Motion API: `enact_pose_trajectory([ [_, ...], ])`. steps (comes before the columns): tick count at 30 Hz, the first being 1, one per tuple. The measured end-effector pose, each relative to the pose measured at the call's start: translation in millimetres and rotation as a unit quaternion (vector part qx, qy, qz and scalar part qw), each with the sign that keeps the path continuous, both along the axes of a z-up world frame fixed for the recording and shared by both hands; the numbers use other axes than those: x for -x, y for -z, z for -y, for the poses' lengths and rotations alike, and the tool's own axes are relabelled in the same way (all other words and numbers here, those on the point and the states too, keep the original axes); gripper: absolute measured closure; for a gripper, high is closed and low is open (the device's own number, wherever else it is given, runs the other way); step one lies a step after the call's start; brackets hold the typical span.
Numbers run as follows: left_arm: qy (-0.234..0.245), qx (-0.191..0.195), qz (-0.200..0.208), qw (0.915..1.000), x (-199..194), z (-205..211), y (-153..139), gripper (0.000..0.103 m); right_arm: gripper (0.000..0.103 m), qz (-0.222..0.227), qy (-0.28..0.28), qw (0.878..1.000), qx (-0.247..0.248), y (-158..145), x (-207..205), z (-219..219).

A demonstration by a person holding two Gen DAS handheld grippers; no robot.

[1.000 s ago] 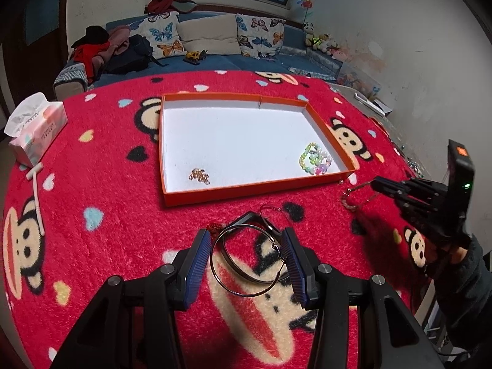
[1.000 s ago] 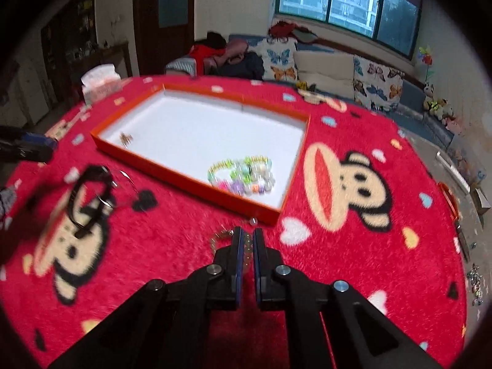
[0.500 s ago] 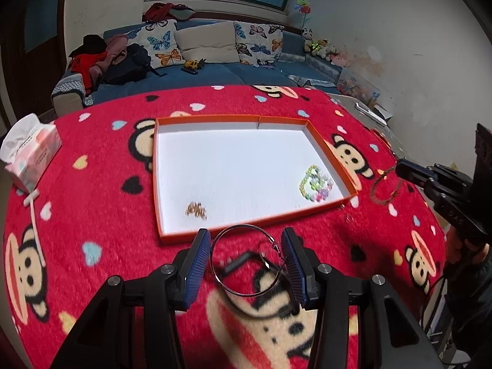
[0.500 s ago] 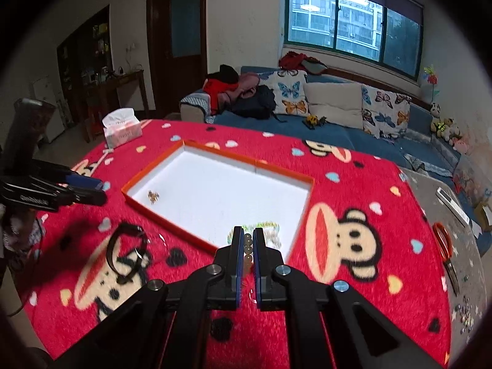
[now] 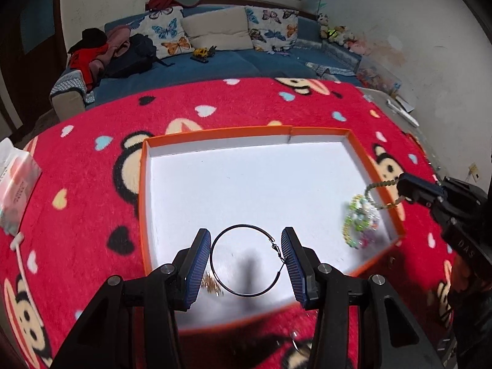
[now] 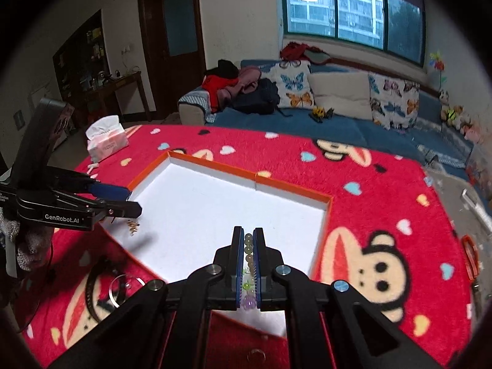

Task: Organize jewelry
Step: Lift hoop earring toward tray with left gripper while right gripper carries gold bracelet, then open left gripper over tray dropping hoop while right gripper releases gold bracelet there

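Note:
An orange-rimmed tray (image 5: 246, 130) with a white floor lies on the red monkey-print cloth. My left gripper (image 5: 246, 236) is shut on a thin dark hoop earring (image 5: 244, 225), held over the tray's near part. Under it lies a small gold-brown piece (image 5: 212, 284). My right gripper (image 6: 248, 234) is shut on a pale bead bracelet (image 6: 248, 246) above the tray's right corner. From the left wrist view that bracelet (image 5: 378, 184) dangles from the right gripper (image 5: 402, 188) over a heap of colourful bead bracelets (image 5: 361, 224).
A black bangle (image 6: 92, 292) and a silver ring (image 6: 120, 286) lie on the cloth before the tray. A tissue box (image 6: 106, 141) stands at the table's left edge. Orange scissors (image 6: 469, 256) lie at the right. A blue sofa (image 6: 338, 126) stands behind.
Both grippers rose off the cloth and moved forward over the tray. The left one carried the hoop away from the black bangle; the right one lifted the bead bracelet off the cloth.

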State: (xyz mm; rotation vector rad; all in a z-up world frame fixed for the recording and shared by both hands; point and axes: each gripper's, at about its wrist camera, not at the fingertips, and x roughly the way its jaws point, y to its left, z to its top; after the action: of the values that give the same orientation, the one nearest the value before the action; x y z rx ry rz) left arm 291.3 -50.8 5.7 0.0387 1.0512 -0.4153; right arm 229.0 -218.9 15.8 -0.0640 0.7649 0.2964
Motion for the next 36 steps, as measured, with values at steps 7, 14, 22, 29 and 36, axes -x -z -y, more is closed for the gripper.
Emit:
enact_pose_trajectory([
  [7, -0.006, -0.017, -0.02, 0.9996, -22, 6, 27, 0.052, 0.095, -0.03, 0.026, 0.999, 0.011, 26, -15, 6],
  [14, -0.004, -0.041, -0.023, 0.9989, -26, 13, 43, 0.052, 0.095, -0.041, 0.036, 0.998, 0.036, 35, -19, 5],
  [22, -0.005, -0.052, -0.019, 0.9985, -25, 16, 43, 0.047, 0.092, -0.046, 0.031, 0.997, 0.049, 34, -16, -1],
  [29, -0.017, -0.043, -0.011, 0.9989, -14, 8, 27, 0.045, 0.066, -0.028, 0.023, 0.998, 0.046, 17, -2, -3],
  [36, -0.032, -0.023, 0.009, 0.9992, 25, -9, -4, 0.045, 0.062, -0.018, 0.018, 0.998, 0.049, 5, 27, 2],
])
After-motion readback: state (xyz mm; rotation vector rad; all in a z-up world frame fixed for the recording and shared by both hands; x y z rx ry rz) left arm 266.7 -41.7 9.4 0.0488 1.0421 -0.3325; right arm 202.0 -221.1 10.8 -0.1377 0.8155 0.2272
